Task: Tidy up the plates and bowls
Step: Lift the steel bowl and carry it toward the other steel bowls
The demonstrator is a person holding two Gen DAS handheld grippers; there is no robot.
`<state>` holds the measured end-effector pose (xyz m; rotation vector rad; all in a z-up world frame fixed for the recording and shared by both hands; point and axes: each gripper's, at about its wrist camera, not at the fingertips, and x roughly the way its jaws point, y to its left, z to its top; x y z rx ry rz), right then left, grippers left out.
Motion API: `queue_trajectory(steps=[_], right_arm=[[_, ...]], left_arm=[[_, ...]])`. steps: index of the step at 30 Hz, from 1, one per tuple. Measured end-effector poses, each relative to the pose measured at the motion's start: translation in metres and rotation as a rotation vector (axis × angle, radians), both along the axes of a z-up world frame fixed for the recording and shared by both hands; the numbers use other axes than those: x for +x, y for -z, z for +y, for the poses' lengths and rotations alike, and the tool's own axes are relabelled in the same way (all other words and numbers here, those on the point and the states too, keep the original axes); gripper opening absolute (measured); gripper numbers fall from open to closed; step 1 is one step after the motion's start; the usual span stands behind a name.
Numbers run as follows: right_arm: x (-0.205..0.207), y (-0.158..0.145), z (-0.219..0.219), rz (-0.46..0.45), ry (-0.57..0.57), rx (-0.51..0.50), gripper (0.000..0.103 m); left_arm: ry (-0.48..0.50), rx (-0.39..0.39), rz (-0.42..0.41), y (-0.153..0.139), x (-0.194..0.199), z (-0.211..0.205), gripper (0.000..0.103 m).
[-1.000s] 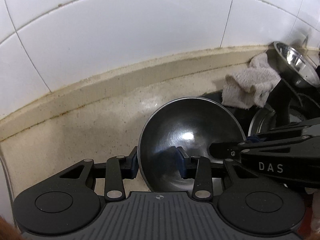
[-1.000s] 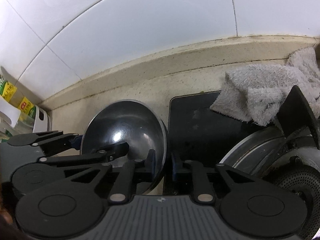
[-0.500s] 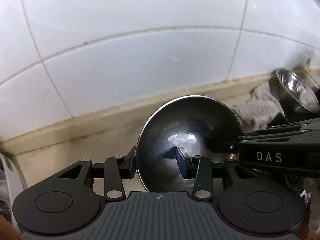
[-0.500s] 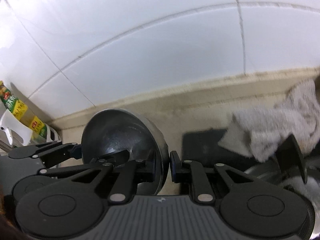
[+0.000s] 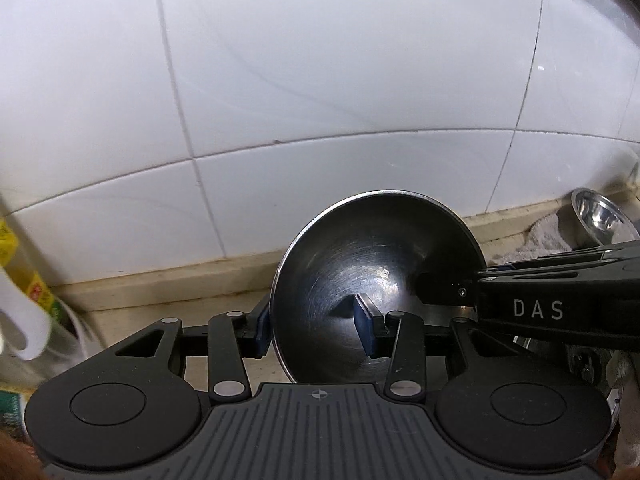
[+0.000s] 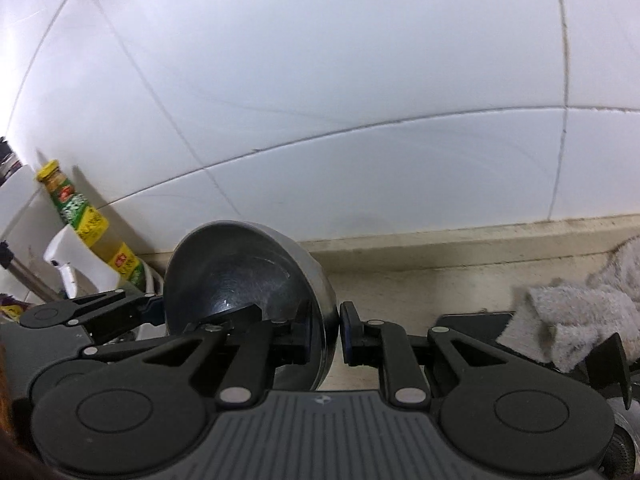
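Facing us is a white tiled wall (image 5: pixel 320 100), with the beige desk (image 6: pixel 440 280) running along its foot. Above that desk we hold a stainless steel bowl (image 5: pixel 376 280) in the air between both grippers, tipped on edge so its hollow faces back toward us and its rim stands nearly upright.

Our left gripper (image 5: pixel 316 330) has its jaws clamped on the bowl's left rim, one blue pad outside the wall and one inside the hollow. Our right gripper (image 6: pixel 325 330) has its jaws pinched almost together on the opposite rim, with only the thin steel wall between the pads.

A grey rag (image 6: pixel 580 320) lies crumpled at the right, next to a smaller steel bowl (image 5: pixel 600 216). A yellow-labelled bottle (image 6: pixel 84 220) leans at the left.
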<state>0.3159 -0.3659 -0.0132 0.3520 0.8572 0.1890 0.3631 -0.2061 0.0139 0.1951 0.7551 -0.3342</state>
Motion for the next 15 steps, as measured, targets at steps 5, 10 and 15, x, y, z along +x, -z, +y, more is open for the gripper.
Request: queue_trajectory(steps=[5, 10, 15], right_arm=[[-0.007, -0.011, 0.011, -0.022, -0.03, -0.006, 0.014], [-0.016, -0.021, 0.024, -0.045, -0.056, -0.011, 0.014], [-0.031, -0.031, 0.039, -0.056, -0.084, -0.023, 0.014]], left_arm=[[-0.023, -0.005, -0.022, -0.011, -0.014, 0.014, 0.049], [-0.042, -0.002, -0.053, -0.02, -0.034, 0.024, 0.053], [-0.052, -0.01, -0.065, -0.027, -0.053, 0.034, 0.053]])
